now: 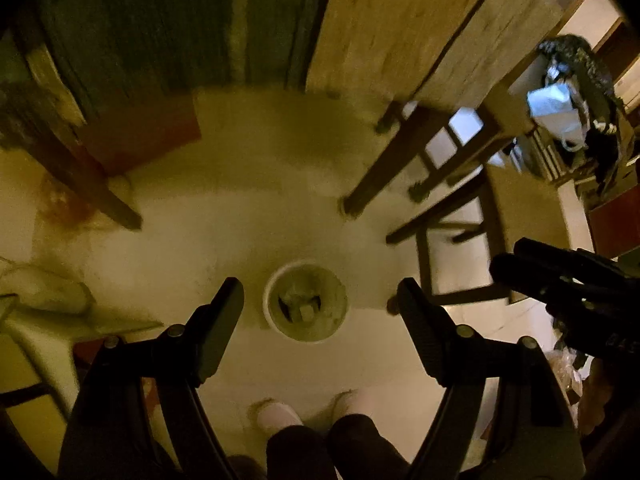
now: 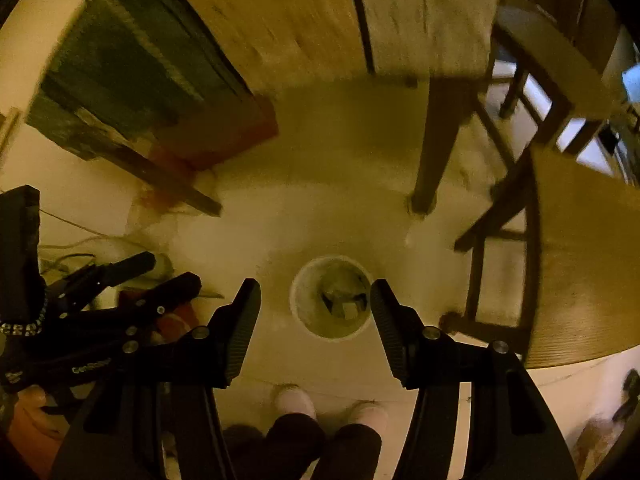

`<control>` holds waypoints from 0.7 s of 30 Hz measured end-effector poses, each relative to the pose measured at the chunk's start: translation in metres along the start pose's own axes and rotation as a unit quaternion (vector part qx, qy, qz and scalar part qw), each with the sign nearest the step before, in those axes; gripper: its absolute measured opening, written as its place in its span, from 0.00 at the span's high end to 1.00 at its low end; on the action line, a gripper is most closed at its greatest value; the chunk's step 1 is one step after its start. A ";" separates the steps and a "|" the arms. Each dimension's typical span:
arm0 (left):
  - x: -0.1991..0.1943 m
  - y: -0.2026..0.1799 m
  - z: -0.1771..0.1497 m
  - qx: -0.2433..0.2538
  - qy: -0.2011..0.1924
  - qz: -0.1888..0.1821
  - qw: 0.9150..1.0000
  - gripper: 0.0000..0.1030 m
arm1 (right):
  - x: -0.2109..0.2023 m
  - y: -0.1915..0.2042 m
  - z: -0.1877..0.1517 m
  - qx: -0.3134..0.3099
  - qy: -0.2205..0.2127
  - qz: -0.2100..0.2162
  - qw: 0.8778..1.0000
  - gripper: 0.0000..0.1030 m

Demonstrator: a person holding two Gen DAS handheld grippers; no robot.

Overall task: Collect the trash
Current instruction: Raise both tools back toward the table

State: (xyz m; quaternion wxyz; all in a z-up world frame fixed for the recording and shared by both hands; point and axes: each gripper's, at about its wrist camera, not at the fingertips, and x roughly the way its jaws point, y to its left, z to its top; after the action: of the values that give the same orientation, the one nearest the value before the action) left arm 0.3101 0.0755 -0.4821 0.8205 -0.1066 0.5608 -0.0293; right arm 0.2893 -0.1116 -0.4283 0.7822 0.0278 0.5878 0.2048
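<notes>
With both the left gripper [image 1: 320,304] and right gripper [image 2: 316,304] spread open and empty above the bin [image 1: 306,301], the next scrap should be sought before either is lowered.

Both wrist views high above bin [image 1: 306,301]

The trash bin [image 1: 306,300] is white with a pale liner, holding grey and dark scraps. The floor [image 1: 248,200] is cream, stained reddish-brown near a dark brown chair leg [image 1: 100,196]. The desk [image 2: 588,264] shows yellowish wood grain. A green striped rug [image 2: 132,60] lies by a red mat [image 2: 224,136]. Both grippers are black, the left gripper [image 1: 320,308] and right gripper [image 2: 316,308] alike. The slippers [image 2: 296,400] are pale pink, the trousers [image 2: 296,444] dark.
</notes>
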 end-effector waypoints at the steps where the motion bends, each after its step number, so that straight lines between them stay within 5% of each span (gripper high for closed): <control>1: -0.017 -0.003 0.005 0.001 -0.010 0.002 1.000 0.24 | -0.016 0.006 0.004 -0.004 -0.008 0.000 1.000 0.48; 10: -0.180 -0.023 0.053 0.014 -0.125 0.001 0.992 0.24 | -0.147 0.058 0.037 -0.029 -0.100 0.004 0.995 0.48; 21: -0.340 -0.042 0.079 0.054 -0.248 0.001 0.967 0.24 | -0.277 0.118 0.053 -0.036 -0.215 -0.010 0.976 0.48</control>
State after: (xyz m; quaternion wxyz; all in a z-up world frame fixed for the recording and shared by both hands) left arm 0.2605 0.1030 -0.1354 0.9385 -0.0657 0.3375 -0.0315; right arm 0.2423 -0.0910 -0.1268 0.8928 0.0369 0.3982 0.2075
